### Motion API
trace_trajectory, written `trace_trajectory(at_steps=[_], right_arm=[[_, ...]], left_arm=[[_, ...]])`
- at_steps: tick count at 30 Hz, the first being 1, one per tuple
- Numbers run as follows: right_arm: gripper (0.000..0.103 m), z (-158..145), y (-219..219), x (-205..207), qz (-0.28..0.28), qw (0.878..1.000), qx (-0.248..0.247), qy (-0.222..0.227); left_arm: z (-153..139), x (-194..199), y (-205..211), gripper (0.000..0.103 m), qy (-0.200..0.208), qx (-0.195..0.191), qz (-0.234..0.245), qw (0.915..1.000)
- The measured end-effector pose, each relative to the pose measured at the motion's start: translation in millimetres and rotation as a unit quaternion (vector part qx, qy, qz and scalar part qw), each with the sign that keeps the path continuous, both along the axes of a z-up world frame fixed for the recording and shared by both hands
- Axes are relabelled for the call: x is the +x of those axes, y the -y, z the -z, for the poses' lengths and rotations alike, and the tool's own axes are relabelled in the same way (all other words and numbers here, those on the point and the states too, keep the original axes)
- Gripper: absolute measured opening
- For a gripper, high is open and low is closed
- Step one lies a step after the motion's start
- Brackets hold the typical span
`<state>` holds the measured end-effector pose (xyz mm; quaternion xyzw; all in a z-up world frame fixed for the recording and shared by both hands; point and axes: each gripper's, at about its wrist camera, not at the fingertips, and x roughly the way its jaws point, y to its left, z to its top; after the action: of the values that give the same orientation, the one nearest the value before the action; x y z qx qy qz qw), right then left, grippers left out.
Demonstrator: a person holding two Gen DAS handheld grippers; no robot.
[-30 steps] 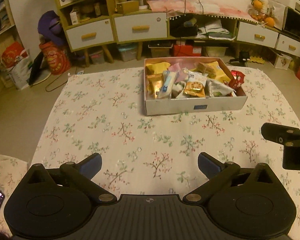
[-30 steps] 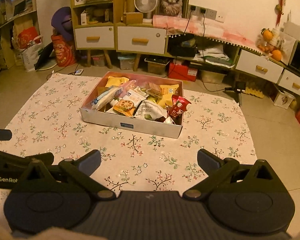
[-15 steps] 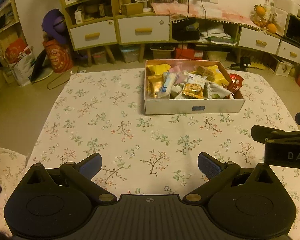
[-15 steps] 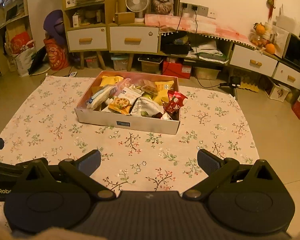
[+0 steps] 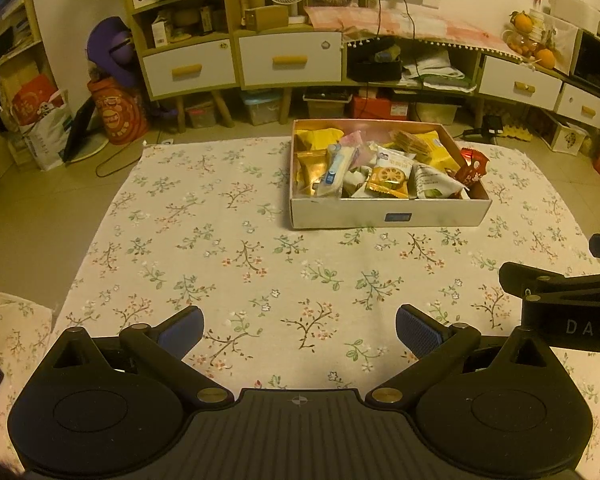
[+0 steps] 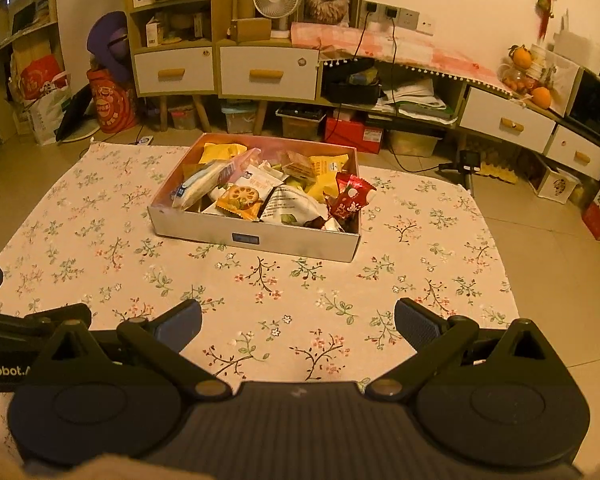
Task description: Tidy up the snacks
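Left wrist view: the left gripper (image 5: 300, 330) hangs over the floral cloth (image 5: 228, 248), its blue-padded fingers (image 5: 414, 330) spread wide with nothing between them. Well ahead and to the right sits the cardboard box (image 5: 388, 218), packed with snacks: a lotus-root chip packet (image 5: 391, 181) near the front wall, a yellow bag (image 5: 434, 148) towards the back, and a red wrapper (image 5: 473, 170) poking over the right rim. The right gripper (image 5: 564, 292) enters from the right edge.

Right wrist view: the right gripper (image 6: 298, 326) also holds its fingers (image 6: 178, 326) wide apart and empty above the cloth (image 6: 420, 272). The box (image 6: 256, 238) lies ahead, slightly left, with the red wrapper (image 6: 350, 200) leaning over its right corner. Part of the left gripper (image 6: 24, 324) shows at the left edge.
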<state>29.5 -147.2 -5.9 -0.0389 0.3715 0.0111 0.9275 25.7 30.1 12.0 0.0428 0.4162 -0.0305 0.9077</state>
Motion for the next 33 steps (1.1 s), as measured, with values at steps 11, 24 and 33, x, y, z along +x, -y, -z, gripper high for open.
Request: trace_trajectory(at_steps=[11, 24, 33], right_arm=[[0.103, 0.6, 0.0, -0.1, 0.001, 1.0, -0.004, -0.002], [0.103, 1.4, 1.1, -0.7, 0.0, 1.0, -0.007, -0.004], [0.103, 1.4, 1.3, -0.8, 0.0, 1.0, -0.007, -0.004]], left_arm=[[1.4, 1.5, -0.7, 0.103, -0.004, -0.001, 0.002, 1.0], [3.6, 1.6, 0.2, 0.103, -0.007, -0.002, 0.002, 1.0], [4.1, 1.1, 0.5, 0.103, -0.007, -0.002, 0.002, 1.0]])
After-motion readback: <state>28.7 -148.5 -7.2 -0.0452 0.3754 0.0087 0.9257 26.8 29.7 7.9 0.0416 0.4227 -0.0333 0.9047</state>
